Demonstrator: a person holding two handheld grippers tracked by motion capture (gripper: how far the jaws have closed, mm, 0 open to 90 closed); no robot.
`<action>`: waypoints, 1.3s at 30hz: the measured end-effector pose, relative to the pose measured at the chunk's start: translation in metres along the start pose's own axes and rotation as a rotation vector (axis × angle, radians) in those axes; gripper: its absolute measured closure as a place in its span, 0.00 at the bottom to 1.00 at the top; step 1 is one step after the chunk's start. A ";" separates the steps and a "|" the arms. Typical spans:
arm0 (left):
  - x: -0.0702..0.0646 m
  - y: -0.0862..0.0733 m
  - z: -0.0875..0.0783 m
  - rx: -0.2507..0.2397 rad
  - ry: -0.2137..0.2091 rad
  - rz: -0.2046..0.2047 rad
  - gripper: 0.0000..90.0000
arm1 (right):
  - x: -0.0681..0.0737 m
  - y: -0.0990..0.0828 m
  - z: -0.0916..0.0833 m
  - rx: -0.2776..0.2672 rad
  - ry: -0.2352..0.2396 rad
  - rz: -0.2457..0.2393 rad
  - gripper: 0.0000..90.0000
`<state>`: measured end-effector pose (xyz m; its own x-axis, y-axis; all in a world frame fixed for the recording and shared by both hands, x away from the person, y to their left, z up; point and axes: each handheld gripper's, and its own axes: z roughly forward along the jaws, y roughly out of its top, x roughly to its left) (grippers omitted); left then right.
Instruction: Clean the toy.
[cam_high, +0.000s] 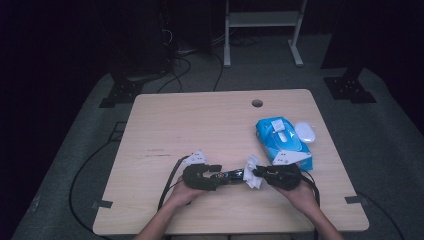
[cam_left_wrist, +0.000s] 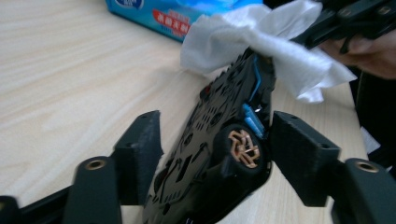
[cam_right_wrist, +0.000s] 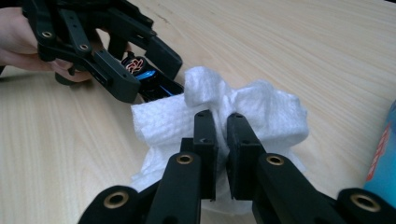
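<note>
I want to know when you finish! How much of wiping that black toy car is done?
Done: a white wipe is out of the blue packet, shut in the right gripper. In hand: it rubs one end of the black toy car between the left gripper's jaws. Left: the rest of the car, probably.

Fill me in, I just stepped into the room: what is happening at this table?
A person is wiping a black toy car with a white wipe. The left hand-held gripper has the car between its jaws, with a gap showing at each pad in its own view. The right hand-held gripper is shut on the wipe and presses it against the car's far end. A blue wipe pack lies on the table beside them.
</note>
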<state>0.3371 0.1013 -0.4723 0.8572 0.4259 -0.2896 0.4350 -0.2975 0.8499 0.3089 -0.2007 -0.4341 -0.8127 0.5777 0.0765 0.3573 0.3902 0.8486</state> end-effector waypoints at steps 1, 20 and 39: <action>-0.003 -0.001 0.002 0.017 0.020 0.029 0.37 | 0.002 -0.002 -0.002 0.000 0.005 0.001 0.92; -0.020 -0.004 0.009 0.082 0.128 0.203 0.26 | 0.003 -0.011 0.002 0.044 0.003 0.003 0.91; -0.014 -0.012 0.007 0.170 0.117 0.198 0.15 | 0.000 -0.004 0.036 0.079 0.005 0.027 0.91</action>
<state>0.3218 0.0933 -0.4811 0.8967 0.4378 -0.0647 0.3111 -0.5196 0.7958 0.3235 -0.1764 -0.4565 -0.8042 0.5856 0.1013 0.4143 0.4303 0.8020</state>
